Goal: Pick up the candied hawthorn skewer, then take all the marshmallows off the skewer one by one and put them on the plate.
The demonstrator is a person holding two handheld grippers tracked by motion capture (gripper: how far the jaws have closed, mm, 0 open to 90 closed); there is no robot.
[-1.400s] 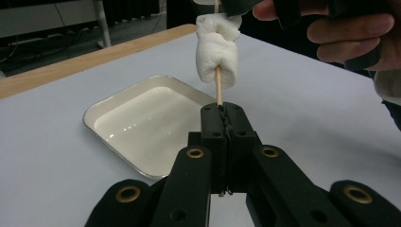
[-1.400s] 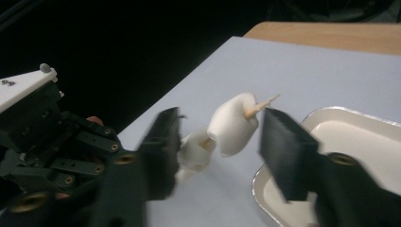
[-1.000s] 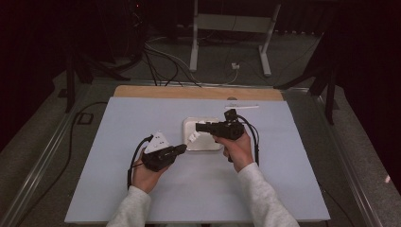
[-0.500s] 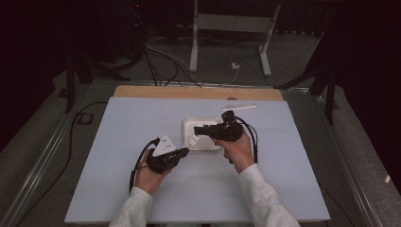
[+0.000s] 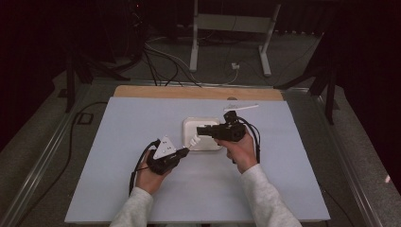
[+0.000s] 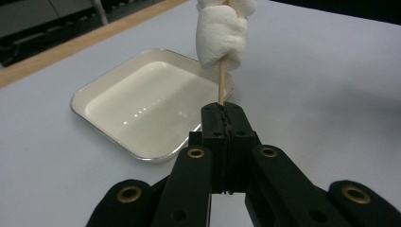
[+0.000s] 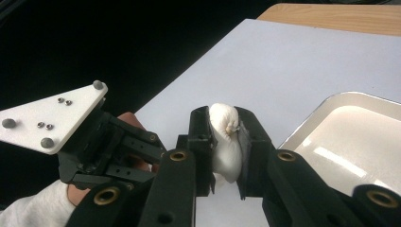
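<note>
Left gripper pressed tight on the skewer, its long axis running straight ahead toward the right gripper, there pinching the marshmallow just above the near edge of the tray.

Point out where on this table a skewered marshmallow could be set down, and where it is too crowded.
Free: the sheet left of the left tool, the strip between the tray and the far wooden edge, and the right side past the right tool. The tray itself looks empty. Crowded: the tray's near-left corner, where both tools meet at the marshmallow.
</note>
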